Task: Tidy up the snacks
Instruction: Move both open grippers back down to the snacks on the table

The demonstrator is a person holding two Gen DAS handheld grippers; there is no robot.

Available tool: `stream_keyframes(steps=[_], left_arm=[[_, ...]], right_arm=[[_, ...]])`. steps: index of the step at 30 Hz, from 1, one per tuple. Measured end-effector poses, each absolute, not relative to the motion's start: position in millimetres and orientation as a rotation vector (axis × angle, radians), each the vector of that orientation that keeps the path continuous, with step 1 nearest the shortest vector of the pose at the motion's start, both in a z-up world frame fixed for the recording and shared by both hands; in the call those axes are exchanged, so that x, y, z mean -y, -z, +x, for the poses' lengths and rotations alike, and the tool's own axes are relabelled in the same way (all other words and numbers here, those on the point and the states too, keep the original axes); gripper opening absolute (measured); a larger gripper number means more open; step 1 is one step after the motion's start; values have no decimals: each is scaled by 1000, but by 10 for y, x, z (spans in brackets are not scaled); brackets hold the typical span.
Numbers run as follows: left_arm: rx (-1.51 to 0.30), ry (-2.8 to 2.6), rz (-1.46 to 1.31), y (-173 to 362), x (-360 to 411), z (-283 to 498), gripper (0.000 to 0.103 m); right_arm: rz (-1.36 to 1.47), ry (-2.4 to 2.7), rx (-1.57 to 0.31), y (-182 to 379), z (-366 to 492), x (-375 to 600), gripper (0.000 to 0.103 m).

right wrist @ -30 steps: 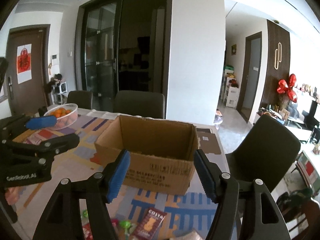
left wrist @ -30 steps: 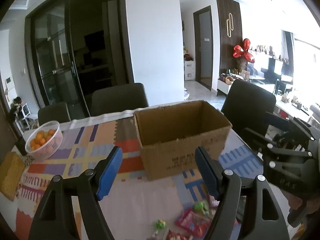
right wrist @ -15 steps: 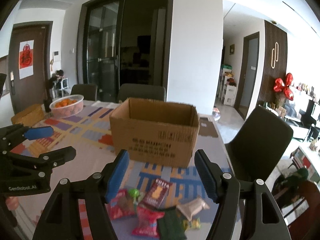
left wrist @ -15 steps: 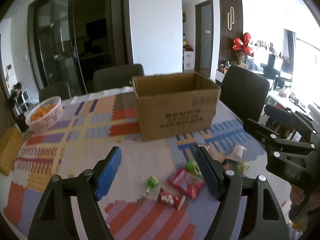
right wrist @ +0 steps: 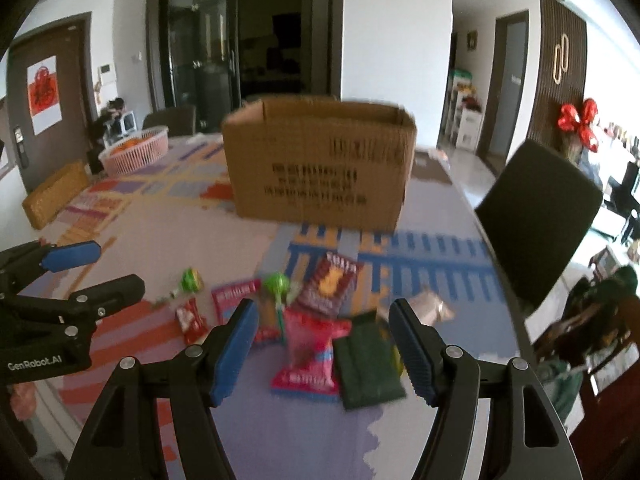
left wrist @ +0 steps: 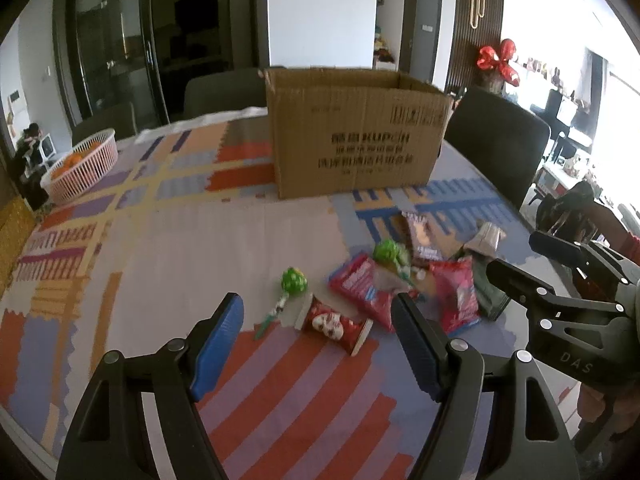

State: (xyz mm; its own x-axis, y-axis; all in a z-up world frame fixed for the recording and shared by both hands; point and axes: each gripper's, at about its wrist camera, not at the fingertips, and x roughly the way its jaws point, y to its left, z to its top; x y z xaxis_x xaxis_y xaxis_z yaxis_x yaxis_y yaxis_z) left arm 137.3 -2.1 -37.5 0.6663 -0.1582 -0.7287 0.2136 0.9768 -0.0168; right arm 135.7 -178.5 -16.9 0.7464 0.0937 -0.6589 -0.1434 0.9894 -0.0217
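Dining room with dark glass doors, a white pillar and dark chairs round a table [left wrist: 168, 240] under a patchwork cloth of orange, purple, blue and red blocks. Toward the far side, an open-topped cardboard box [left wrist: 356, 136] with dark print on its near face — nothing seen inside from either view. Off to the far left, a pink basket of oranges [left wrist: 82, 166], well apart from the box.

Scattered on the cloth in front of the box, a loose cluster of snacks: a green lollipop [left wrist: 294, 280] lying flat at the left edge of the cluster; just right of it a small red-and-white wrapped candy [left wrist: 334, 324]; then a red packet [left wrist: 360, 284] with a second green lollipop [left wrist: 388, 252] lying across its top. Behind these, a brown-red packet [right wrist: 332, 284]; nearer, a pink-red packet [right wrist: 310, 354] touching a dark green packet [right wrist: 368, 362]; a pale beige wrapper [right wrist: 434, 306] to the right.

Left gripper [left wrist: 318, 334] above the near edge of the cluster, tilted down, jaws apart with nothing between the blue pads [left wrist: 218, 340] — the small red-and-white candy seen on the cloth below the gap. Right gripper [right wrist: 324, 340] likewise tilted down over the pink-red and dark green packets, jaws spread, gripping nothing; view somewhat blurred.
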Motion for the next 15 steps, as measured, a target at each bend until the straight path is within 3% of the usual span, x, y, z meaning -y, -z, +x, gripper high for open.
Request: stream_keyframes(steps=[5, 15], left_arm=[[-865, 217, 47, 571, 2, 1423, 75], [-939, 246, -36, 897, -23, 1644, 59]], right_arm=[[-61, -122, -773, 383, 1366, 1801, 69], [-71, -110, -832, 631, 1470, 1769, 68]])
